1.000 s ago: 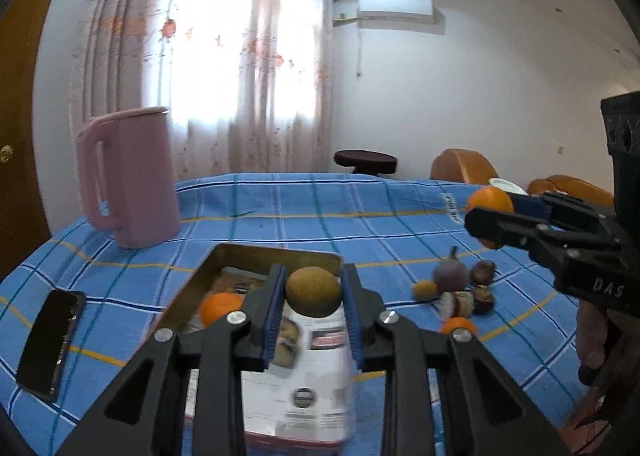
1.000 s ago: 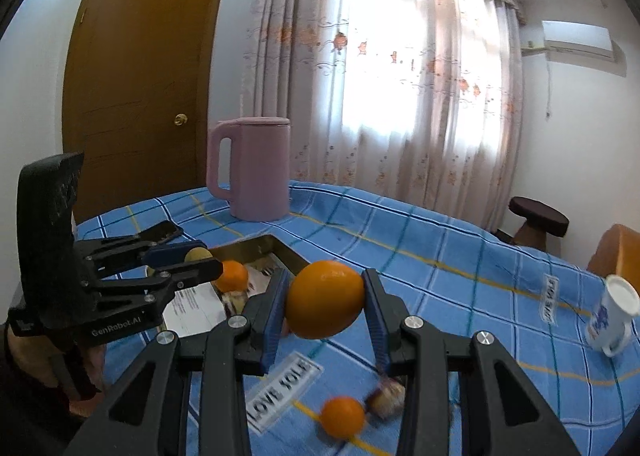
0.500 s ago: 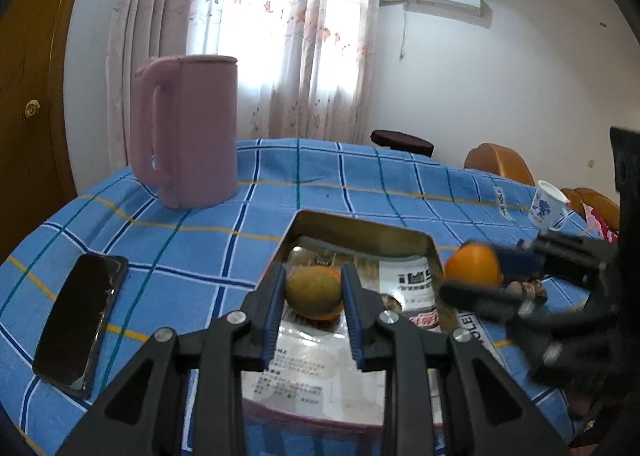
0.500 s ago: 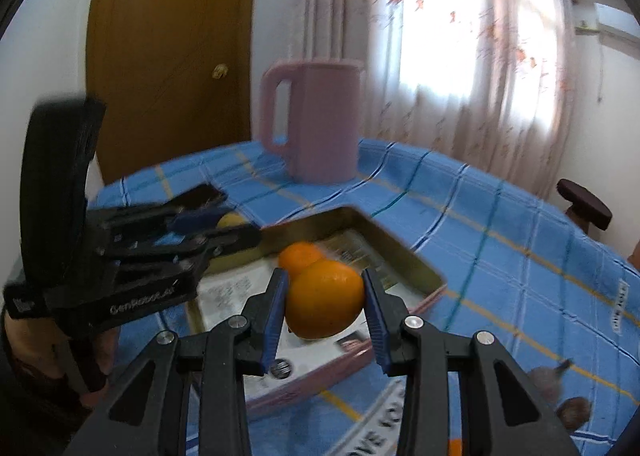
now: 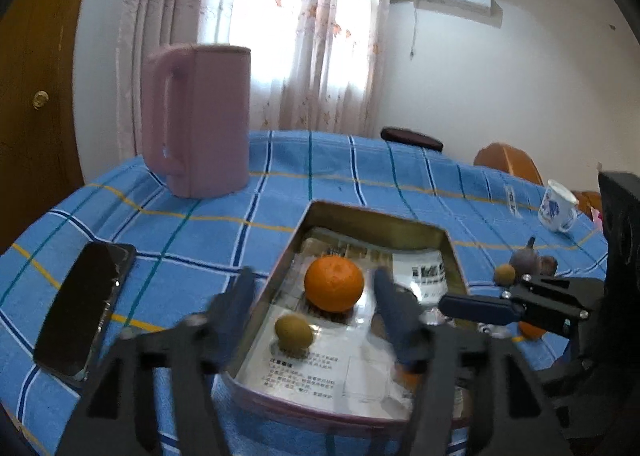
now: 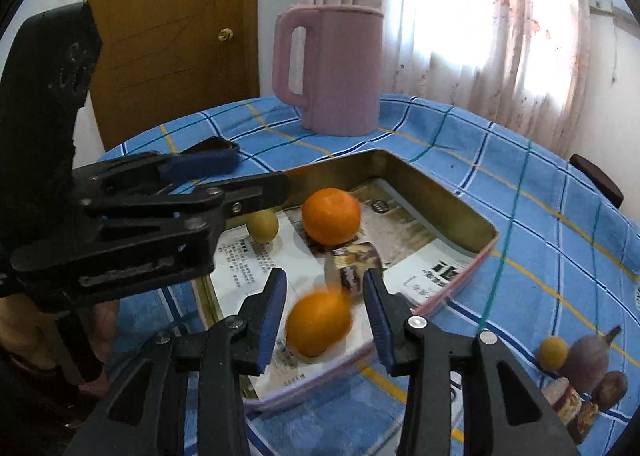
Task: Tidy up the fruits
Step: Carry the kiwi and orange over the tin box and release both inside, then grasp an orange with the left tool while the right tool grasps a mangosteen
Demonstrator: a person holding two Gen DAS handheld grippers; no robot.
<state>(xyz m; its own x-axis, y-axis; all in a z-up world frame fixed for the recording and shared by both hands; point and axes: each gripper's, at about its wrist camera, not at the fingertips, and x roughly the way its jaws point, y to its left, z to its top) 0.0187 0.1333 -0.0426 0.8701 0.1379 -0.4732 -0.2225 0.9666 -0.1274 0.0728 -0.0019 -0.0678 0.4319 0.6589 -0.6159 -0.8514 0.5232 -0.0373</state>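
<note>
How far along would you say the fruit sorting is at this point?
Three fruits lie in the tray: an orange, a small green fruit and a second orange. The right gripper and left gripper are open, holding nothing. Loose fruits remain on the cloth.

Three oranges are counted: one (image 6: pixel 330 221) beyond the jaws, one (image 6: pixel 318 325) between them, one (image 5: pixel 531 330) aside. Two small yellow-green fruits (image 6: pixel 262 226) (image 6: pixel 553 353) are seen.

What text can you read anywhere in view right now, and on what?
Nothing can be read clearly.
On the printed sheet lining the tray: blocks of print, too small to read.
On the left gripper: raised lettering on its side, blurred.
On the white tag on the tablecloth: too small to read.
</note>
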